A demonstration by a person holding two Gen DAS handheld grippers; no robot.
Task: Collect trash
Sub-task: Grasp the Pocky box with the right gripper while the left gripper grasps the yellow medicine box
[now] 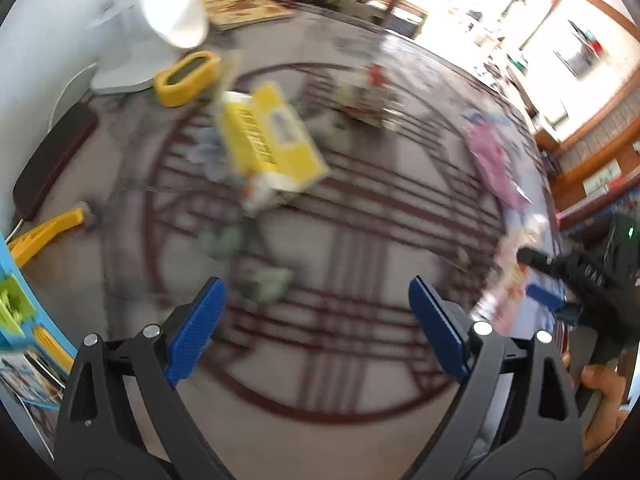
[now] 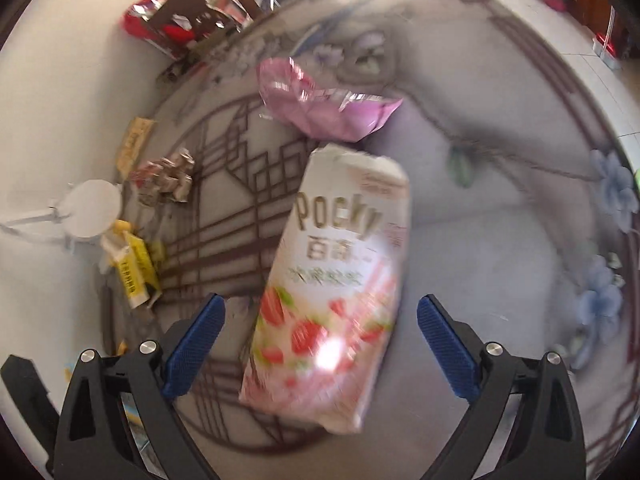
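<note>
My left gripper is open and empty above a patterned rug. A yellow carton lies ahead of it, with a crumpled wrapper further back and a pink wrapper to the right. My right gripper is open, its jaws wide on either side of a strawberry Pocky box lying on the rug, not touching it. A pink wrapper lies just beyond the box. A crumpled foil wrapper and a yellow carton lie to the left. The right gripper shows at the left wrist view's right edge.
A white fan stands at the back left beside a yellow oval container. A dark pad and colourful toys sit at the left. A red bag and clutter lie under a wooden frame at the back.
</note>
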